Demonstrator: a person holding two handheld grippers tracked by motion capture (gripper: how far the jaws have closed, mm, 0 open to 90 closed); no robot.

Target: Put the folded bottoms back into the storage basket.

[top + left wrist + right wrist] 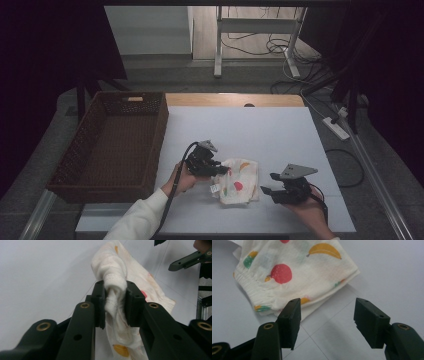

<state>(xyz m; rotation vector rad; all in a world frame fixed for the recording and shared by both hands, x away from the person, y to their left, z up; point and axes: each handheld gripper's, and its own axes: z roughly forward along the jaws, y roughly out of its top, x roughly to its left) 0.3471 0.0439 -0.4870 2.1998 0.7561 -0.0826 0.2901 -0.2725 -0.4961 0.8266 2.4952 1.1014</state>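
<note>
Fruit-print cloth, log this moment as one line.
left gripper: shut on fruit-print cloth | right gripper: open beside it | wicker basket: left

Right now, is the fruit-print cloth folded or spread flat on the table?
Folded. The fruit-print cloth shows stacked layers along its edge, and the left hand-held gripper pinches a bunched part of it.

Your left gripper [221,170] is clamped on the cloth [241,181], w/ the wicker basket [116,145] walling off its far side. Right gripper [268,191]: jaws apart, bare surface [342,325] between them, cloth edge just ahead. Beyond the cloth, away from you, the surface is open room.
</note>
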